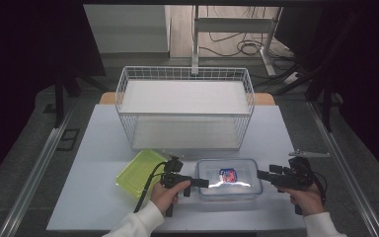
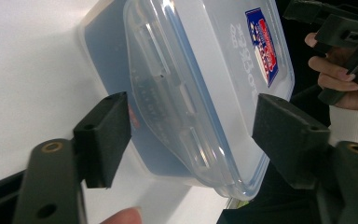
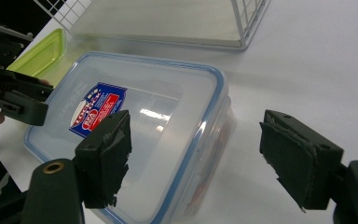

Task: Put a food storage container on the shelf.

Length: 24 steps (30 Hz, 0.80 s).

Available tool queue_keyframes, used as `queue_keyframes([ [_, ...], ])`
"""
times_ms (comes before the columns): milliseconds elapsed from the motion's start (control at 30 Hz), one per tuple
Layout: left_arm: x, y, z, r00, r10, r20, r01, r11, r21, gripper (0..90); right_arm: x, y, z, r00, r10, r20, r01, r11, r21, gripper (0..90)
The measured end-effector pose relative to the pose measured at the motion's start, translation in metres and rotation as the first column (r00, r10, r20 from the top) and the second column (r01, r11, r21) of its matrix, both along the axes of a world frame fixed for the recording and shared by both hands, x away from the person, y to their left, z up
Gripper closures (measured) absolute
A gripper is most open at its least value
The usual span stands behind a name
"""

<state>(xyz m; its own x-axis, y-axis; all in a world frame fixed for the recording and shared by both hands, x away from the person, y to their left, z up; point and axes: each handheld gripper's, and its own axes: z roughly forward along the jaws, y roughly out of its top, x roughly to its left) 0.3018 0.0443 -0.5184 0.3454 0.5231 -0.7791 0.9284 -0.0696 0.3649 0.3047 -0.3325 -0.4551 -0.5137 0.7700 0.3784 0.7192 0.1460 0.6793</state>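
White tabletop (image 1: 98, 197) carries the lidded clear container (image 1: 229, 178) near me. I hold left gripper (image 1: 203, 183) and right gripper (image 1: 262, 174) spread at its ends; next, likely, closing on the lid latches.

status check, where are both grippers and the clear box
Left gripper open at clear box left end. Right gripper open at its right end. Nothing in between.

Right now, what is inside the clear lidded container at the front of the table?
Through the clear container and its blue-sealed lid, it looks mostly empty. Something reddish shows low through the side wall in the right gripper view, too blurred to identify. The label covers part of the interior.
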Motion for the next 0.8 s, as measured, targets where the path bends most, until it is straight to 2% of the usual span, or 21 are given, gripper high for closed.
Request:
queue_keyframes([
  [167,0.0,0.001,0.001,1.0,0.003,0.003,-0.003,1.0,-0.009,32.6,0.001,0.002,-0.003,0.9993,0.021,-0.032,-0.021,1.0,0.017,24.8],
  [300,0.001,0.003,0.001,1.0,0.002,0.005,-0.002,0.9999,-0.011,36.1,0.004,0.006,-0.01,0.9953,0.053,-0.081,-0.052,0.999,0.015,22.3],
  [400,0.001,0.003,0.001,1.0,0.002,0.004,-0.001,0.9999,-0.012,36.3,0.008,0.008,-0.016,0.9886,0.073,-0.132,-0.07,0.997,0.026,20.2],
  [500,0.001,0.003,0.001,1.0,0.002,0.004,-0.002,0.9999,-0.013,36.5,0.011,0.008,-0.022,0.9819,0.084,-0.169,-0.073,0.995,0.073,20.2],
  [633,0.001,0.003,0.002,1.0,0.002,0.003,-0.002,0.9999,-0.013,36.6,0.017,0.007,-0.03,0.972,0.09,-0.217,-0.071,0.993,0.094,20.7],
  [800,0.001,0.003,0.002,1.0,0.004,0.001,-0.004,0.9999,-0.012,36.7,0.02,0.008,-0.035,0.9629,0.105,-0.249,-0.075,0.989,0.128,24.6],
])
